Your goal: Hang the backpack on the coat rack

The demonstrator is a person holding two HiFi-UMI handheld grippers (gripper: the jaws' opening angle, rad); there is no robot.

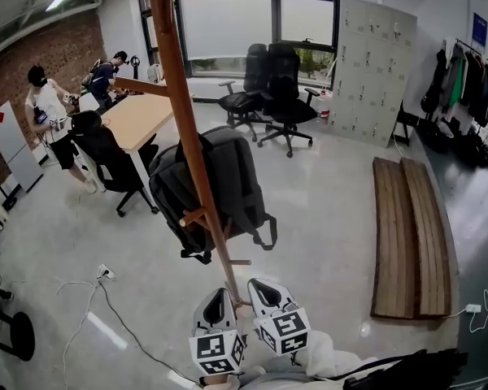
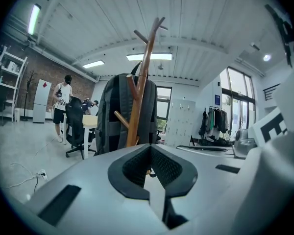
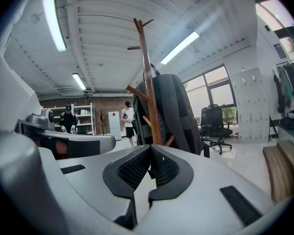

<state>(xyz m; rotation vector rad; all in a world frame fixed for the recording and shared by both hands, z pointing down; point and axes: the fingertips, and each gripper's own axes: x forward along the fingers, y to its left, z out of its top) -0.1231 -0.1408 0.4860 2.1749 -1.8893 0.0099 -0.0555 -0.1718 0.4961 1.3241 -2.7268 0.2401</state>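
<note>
Head view: we look steeply down along the coat rack (image 1: 187,128), close by. Both gripper views sit low, near its pole, angled upward. All three views share one stretch — the rack and backpack (image 1: 236,177).

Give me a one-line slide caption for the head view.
Dark backpack hangs on the wooden coat rack; left gripper and right gripper, both shut and empty, point at it.

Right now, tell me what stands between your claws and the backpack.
Only the coat rack's wooden pole: in both gripper views it rises in front of the backpack, and the head view agrees.
</note>
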